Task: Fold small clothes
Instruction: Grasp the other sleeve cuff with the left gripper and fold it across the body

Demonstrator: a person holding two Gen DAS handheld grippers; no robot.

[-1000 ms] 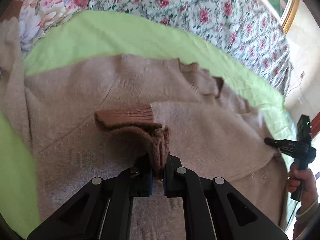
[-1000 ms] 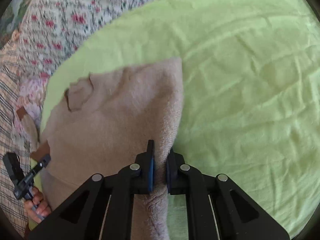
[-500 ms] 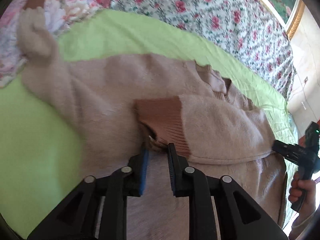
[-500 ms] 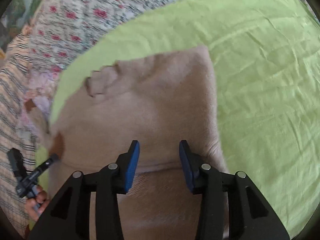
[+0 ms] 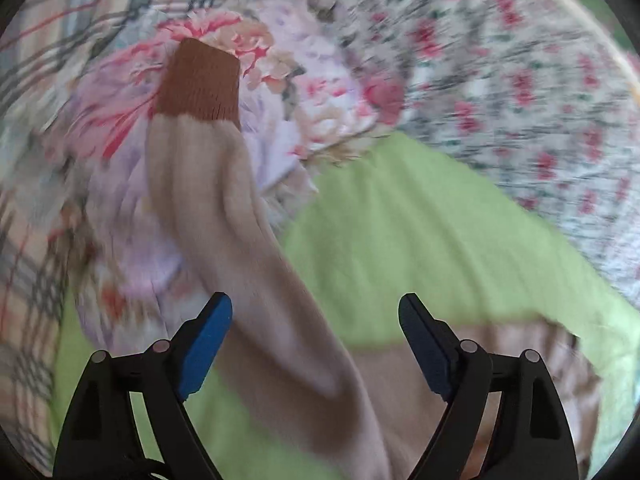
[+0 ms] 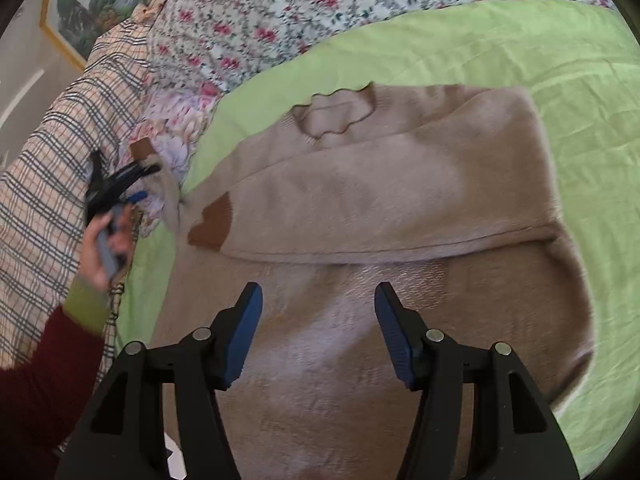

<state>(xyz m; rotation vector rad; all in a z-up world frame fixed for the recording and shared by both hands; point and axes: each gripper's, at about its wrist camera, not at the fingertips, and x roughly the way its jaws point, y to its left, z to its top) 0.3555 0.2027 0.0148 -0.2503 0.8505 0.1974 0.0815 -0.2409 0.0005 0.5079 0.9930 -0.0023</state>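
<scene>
sleeve (image 6: 360,200) folded across sweater (released) | left gripper (image 5: 316,344), right gripper (image 6: 318,332) opening, empty | next: outstretched sleeve (image 5: 224,208)

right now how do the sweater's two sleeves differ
The right sleeve lies folded across the sweater's body, its brown cuff resting on the knit. The left sleeve stretches straight out, its cuff lying off the green sheet on floral bedding. Both are beige with brown ribbed cuffs.
</scene>
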